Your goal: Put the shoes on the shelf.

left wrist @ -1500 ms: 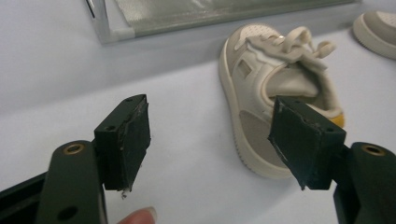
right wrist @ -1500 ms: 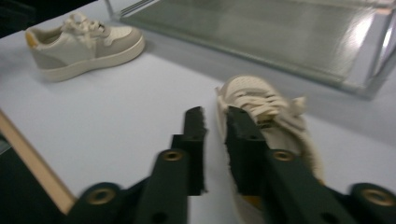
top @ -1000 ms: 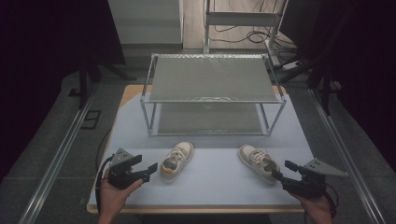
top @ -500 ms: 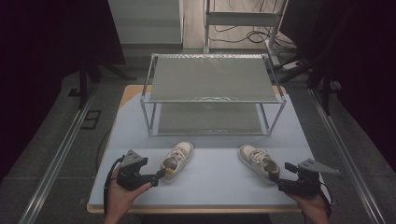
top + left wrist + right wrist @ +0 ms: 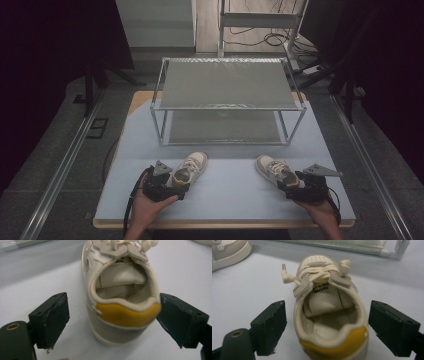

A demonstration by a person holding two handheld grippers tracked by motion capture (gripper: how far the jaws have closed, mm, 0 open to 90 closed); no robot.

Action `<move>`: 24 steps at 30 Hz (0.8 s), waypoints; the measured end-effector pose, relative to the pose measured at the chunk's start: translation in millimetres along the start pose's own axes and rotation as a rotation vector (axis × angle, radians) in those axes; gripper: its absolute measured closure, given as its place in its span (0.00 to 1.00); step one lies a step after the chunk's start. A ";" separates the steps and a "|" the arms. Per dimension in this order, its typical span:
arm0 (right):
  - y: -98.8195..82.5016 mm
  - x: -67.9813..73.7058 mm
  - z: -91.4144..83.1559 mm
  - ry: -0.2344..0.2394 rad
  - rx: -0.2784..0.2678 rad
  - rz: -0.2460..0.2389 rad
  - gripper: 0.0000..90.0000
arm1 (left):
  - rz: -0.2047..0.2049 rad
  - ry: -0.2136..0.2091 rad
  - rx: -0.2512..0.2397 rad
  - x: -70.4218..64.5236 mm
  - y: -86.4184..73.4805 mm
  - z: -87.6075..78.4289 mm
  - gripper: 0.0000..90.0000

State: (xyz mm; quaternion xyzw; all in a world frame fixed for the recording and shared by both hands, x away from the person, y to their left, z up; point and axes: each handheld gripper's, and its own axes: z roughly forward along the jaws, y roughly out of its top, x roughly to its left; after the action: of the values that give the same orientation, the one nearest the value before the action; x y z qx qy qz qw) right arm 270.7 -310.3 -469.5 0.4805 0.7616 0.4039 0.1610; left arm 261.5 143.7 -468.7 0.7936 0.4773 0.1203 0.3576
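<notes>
Two cream sneakers with yellow heel tabs lie on the pale blue table [image 5: 230,195], toes pointing away. My left gripper [image 5: 180,188] stands open at the heel of the left sneaker [image 5: 193,166]. In the left gripper view this sneaker's heel [image 5: 125,315] lies between the jaws of the left gripper [image 5: 115,317]: the right jaw is next to the tab, the left jaw apart. My right gripper [image 5: 286,184] is open behind the right sneaker [image 5: 271,168]. In the right gripper view that sneaker's heel [image 5: 324,307] sits between the spread jaws of the right gripper [image 5: 330,325], touching neither. Both pairs of jaws have just been opening.
A two-tier metal rack [image 5: 227,85] with mesh shelves stands at the back of the table, just beyond the sneakers. The other sneaker [image 5: 229,250] shows at the top left of the right gripper view. Dark floor and rails flank the table.
Both hands have come inward and lower, each toward its sneaker. The heels now sit between the jaws, which stand wider than before.
</notes>
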 end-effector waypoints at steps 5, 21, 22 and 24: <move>0.9 2.3 9.6 -0.016 0.033 -0.019 0.19 | 0.001 0.020 0.024 -2.9 8.4 10.0 0.13; 1.2 2.2 24.8 -0.053 0.123 -0.036 0.27 | 0.006 0.049 0.103 -8.7 11.9 34.1 0.28; 1.3 2.2 24.8 -0.053 0.124 -0.036 0.28 | 0.006 0.051 0.101 -8.6 11.7 34.0 0.28; 1.6 1.7 24.6 -0.050 0.124 -0.038 0.28 | 0.007 0.054 0.098 -8.8 11.5 33.6 0.29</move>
State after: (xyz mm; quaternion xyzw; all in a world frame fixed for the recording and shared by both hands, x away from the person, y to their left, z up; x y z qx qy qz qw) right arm 286.4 -297.2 -483.4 0.4850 0.7899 0.3407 0.1574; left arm 282.6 117.8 -483.6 0.8084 0.4892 0.1195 0.3050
